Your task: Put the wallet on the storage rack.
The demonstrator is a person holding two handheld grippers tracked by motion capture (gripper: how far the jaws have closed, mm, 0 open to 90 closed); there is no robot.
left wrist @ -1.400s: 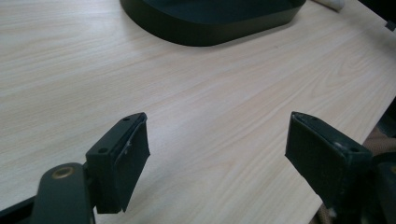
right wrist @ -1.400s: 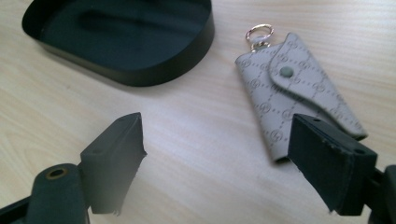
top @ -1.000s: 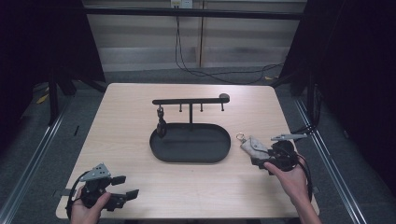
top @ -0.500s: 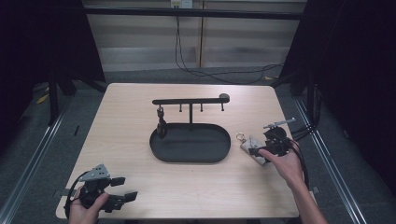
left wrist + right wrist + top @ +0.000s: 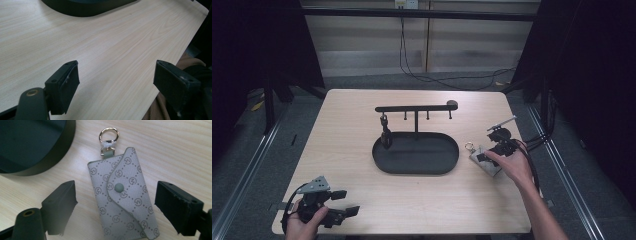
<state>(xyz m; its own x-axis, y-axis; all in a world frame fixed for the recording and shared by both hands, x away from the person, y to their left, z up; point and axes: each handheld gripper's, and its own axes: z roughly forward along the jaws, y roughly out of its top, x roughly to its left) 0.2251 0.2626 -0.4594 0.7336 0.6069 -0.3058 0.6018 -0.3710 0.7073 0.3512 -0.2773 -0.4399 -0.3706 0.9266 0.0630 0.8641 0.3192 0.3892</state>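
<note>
Tray (image 5: 447, 162) beside key pouch (image 5: 123, 195)

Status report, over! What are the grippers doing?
Left gripper open, idle at table's near edge. Right gripper open, straddling key pouch. Nothing in the way.

Pale wooden table (image 5: 352, 120), dark floor (image 5: 242, 150) around it, black cables (image 5: 432, 77) trailing behind

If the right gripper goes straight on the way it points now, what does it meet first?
Most likely the grey key pouch: it lies on the table between the open jaws of the right gripper. How far it is remains unclear.
</note>
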